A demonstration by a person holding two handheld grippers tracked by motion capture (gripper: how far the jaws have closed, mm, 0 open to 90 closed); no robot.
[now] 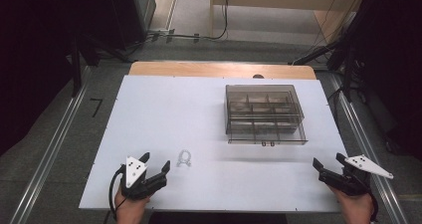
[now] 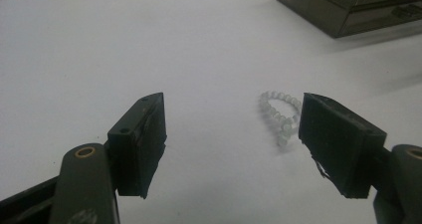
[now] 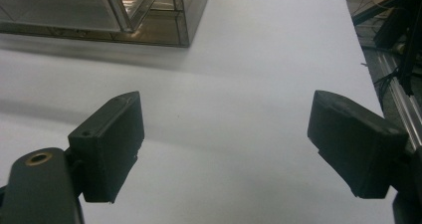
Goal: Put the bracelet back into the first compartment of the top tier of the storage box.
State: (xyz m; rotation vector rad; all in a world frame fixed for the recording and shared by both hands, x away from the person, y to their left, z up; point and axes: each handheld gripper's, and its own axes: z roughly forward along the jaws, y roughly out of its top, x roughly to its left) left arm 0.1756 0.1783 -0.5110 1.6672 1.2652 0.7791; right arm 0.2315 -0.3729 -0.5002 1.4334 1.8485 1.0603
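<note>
A small bracelet of pale beads [image 1: 184, 158] lies on the white table top [image 1: 164, 114], just right of and beyond my left gripper [image 1: 156, 160]. In the left gripper view the bracelet [image 2: 277, 113] rests close to the right jaw, and that gripper [image 2: 231, 134] is open with nothing held. My right gripper [image 1: 328, 160] hovers at the table's front right, also open and empty [image 3: 226, 139]. A smoky transparent compartment box [image 1: 263, 113] with its lid closed stands at the right of the middle; its corner [image 3: 149, 15] lies ahead of the right gripper.
The table's right edge [image 3: 368, 69] runs close to my right gripper, with metal rails and cables on the floor [image 1: 356, 129] beyond it. Dark stands and equipment flank both sides of the table. A wooden strip [image 1: 219, 69] borders the far edge.
</note>
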